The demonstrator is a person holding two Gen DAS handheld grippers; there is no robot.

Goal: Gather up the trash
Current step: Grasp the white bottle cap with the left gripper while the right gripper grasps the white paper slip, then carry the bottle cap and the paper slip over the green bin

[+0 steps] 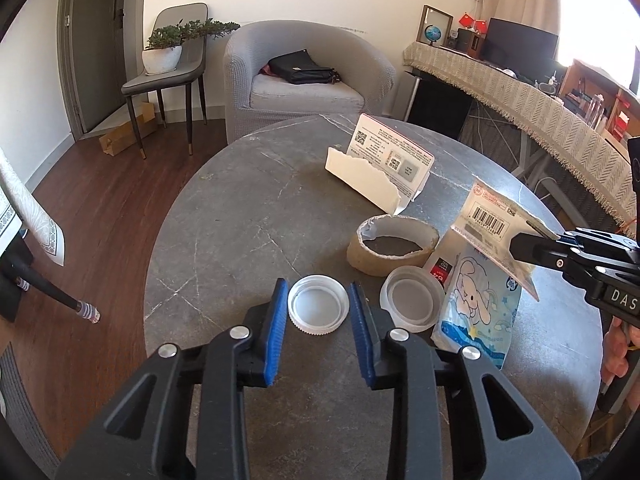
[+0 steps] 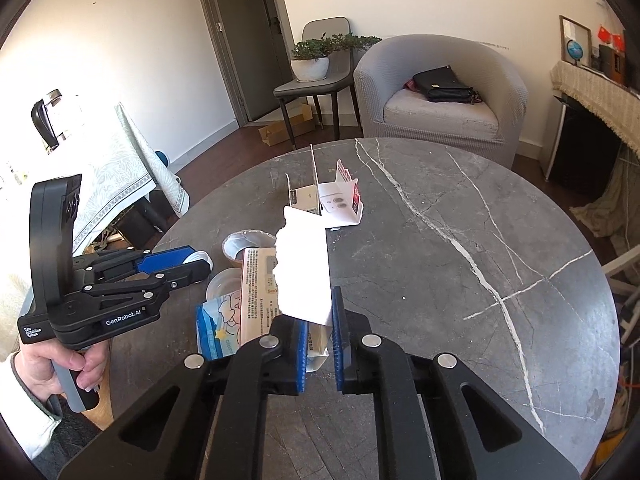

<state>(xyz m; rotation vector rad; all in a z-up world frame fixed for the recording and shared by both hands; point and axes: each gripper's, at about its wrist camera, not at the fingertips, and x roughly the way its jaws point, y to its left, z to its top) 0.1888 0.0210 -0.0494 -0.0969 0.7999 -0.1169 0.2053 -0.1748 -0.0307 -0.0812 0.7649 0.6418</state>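
Observation:
My left gripper [image 1: 318,285] is shut on a round white plastic lid [image 1: 318,306] that lies on the grey marble table [image 1: 248,216], a blue pad pressing each side of it. The same gripper [image 2: 196,258] shows at the left of the right wrist view, held by a hand. My right gripper [image 2: 319,308] is shut on a torn white carton piece [image 2: 306,272], which stands tilted up between the pads. Seen from the left wrist, that carton piece [image 1: 492,216] bears a barcode and hangs from the right gripper [image 1: 528,236] above a blue cartoon packet [image 1: 480,312].
A cardboard tape core [image 1: 392,248], a clear plastic lid [image 1: 412,300] and a torn white box [image 1: 380,168] lie on the table's right half. A grey armchair [image 1: 304,76] stands beyond the table. The table's right side [image 2: 480,260] is bare marble.

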